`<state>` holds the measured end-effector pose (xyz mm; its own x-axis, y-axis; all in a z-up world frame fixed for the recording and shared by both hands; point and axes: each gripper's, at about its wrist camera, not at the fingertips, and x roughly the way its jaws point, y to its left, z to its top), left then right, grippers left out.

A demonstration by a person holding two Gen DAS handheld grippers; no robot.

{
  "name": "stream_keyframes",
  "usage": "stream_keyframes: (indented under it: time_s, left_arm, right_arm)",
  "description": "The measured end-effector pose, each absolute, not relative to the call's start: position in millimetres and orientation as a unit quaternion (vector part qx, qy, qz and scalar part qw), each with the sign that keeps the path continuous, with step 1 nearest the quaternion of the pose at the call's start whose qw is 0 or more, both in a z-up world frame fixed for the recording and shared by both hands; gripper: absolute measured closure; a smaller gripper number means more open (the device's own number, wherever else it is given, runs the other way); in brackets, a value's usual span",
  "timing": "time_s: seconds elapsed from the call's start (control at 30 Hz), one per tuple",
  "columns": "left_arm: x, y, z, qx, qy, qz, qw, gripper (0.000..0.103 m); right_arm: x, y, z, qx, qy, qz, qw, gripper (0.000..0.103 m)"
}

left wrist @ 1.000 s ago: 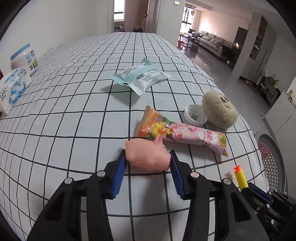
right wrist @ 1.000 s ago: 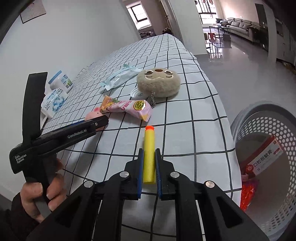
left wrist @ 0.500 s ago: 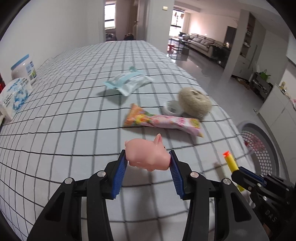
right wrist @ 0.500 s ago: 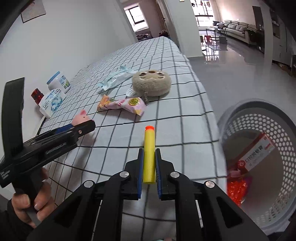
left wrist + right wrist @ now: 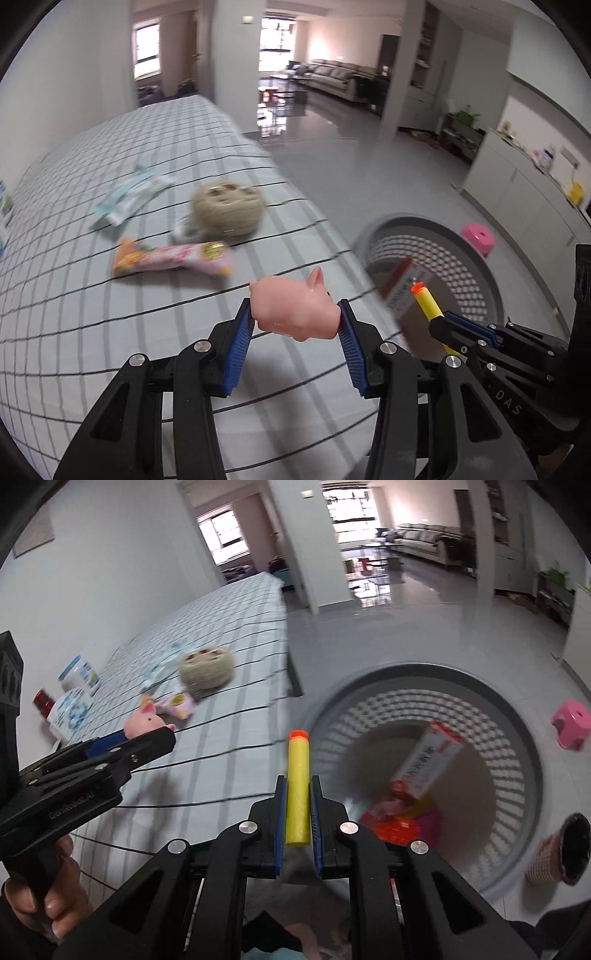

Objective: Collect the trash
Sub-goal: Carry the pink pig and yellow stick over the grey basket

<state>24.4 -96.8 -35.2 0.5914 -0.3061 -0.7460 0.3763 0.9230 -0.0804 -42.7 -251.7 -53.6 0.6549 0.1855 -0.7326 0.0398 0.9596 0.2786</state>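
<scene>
Left claw (image 5: 295, 325) clamps a pink pig toy (image 5: 293, 310); right claw (image 5: 297, 805) clamps a foam dart (image 5: 297, 786), both poised toward the basket (image 5: 517, 716) at right for dropping.

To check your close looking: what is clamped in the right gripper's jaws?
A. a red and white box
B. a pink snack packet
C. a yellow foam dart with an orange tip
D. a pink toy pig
C: the right gripper is shut on the yellow foam dart, near the grey basket.

Bright window daylight — motion blur, glossy floor (image 5: 332, 155) glare, fisheye-bent edges.
</scene>
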Motion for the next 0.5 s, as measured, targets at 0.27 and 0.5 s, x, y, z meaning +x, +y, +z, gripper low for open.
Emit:
stream_keyframes:
  time_s: [0.27,0.5]
  left_arm:
    - [22,-152,-41,0.073,0.414,-0.236,0.876,0.058]
    - [19,-181,-47,0.089,0.418,-0.254,0.868,0.058]
  right_arm:
    - [-63,-299,-61,0.171,0.404,-0.005,0.899,0.091]
    - [-65,-317,-67,0.184,0.401,-0.018,0.897,0.091]
